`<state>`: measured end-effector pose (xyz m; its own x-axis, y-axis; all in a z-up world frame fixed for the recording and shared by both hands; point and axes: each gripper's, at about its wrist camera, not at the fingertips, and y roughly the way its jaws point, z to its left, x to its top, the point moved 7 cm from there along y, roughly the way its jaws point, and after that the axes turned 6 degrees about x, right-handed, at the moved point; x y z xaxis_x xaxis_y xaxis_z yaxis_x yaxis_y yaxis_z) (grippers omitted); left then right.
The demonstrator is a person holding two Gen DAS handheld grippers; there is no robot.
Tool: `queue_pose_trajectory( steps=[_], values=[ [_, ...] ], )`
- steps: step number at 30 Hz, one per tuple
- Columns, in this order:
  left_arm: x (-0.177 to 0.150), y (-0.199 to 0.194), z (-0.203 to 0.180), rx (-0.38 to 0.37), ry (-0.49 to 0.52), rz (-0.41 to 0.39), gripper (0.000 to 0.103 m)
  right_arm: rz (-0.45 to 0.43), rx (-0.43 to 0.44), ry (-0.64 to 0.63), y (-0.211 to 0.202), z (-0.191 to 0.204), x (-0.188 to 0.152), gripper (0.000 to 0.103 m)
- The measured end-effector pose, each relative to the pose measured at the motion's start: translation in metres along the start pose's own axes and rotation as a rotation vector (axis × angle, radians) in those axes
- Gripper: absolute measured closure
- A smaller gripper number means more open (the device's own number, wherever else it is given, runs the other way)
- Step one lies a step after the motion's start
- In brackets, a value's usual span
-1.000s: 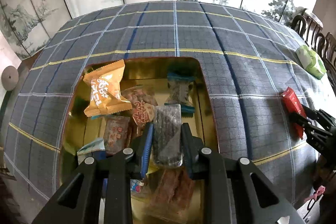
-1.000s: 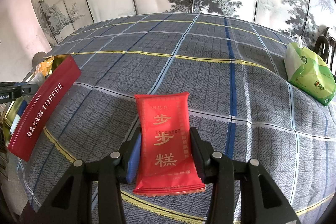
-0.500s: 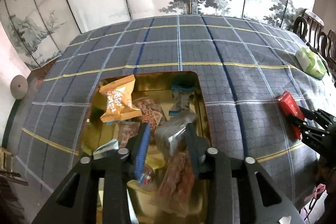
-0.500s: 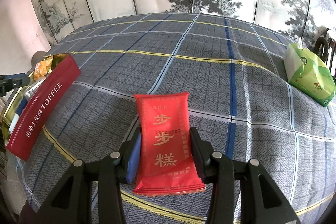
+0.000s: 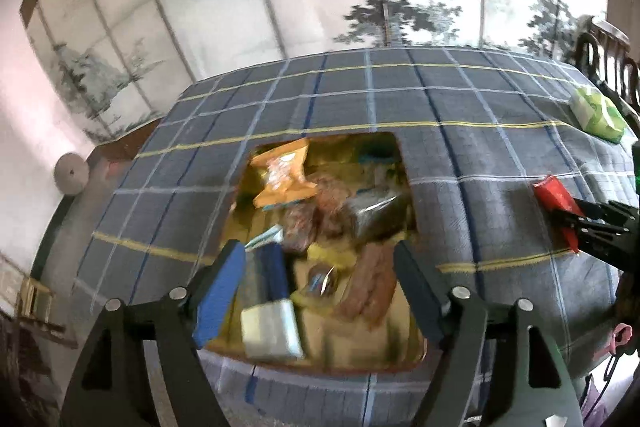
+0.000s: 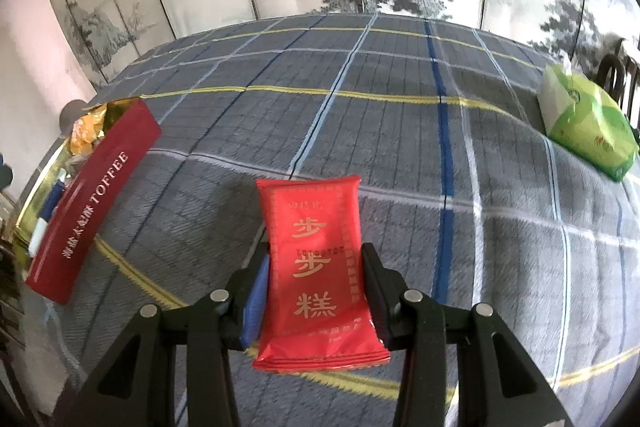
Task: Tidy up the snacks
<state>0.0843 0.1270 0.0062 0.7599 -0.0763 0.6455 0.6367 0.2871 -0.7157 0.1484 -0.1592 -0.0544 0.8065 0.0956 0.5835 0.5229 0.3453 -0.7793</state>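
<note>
The left gripper [image 5: 318, 285] hangs over the gold tin [image 5: 320, 355] with its jaws opening and nothing between them, while the right gripper [image 6: 316, 277] has its jaws closed on one red snack packet [image 6: 316, 275] just above the plaid counter [image 6: 400, 131]. To do the step well, that packet should probably travel left and be let go only over the tin. One tin, one red packet, one orange packet [image 5: 282, 175] and one green tissue pack [image 6: 586, 125] can be counted; the tin's blurred heap cannot

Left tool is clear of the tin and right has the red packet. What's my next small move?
Probably carry the red packet, gripped in the right tool, left toward the toffee tin. The left tool, opening, holds nothing, and this packet lies outside the tin.
</note>
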Motion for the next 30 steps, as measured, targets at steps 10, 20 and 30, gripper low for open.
queue_pose_trajectory(
  steps=[10, 20, 30],
  values=[
    [-0.044, -0.021, 0.035, 0.034, -0.055, 0.032, 0.021, -0.015, 0.048, 0.040, -0.027, 0.015, -0.017, 0.059],
    [-0.070, -0.033, 0.067, 0.076, -0.111, 0.034, 0.018, -0.065, 0.174, -0.050, -0.058, 0.100, 0.001, 0.059],
    [-0.074, -0.032, 0.080, 0.057, -0.154, 0.023, 0.017, -0.031, 0.331, -0.119, -0.041, 0.199, 0.024, 0.059]
  ],
)
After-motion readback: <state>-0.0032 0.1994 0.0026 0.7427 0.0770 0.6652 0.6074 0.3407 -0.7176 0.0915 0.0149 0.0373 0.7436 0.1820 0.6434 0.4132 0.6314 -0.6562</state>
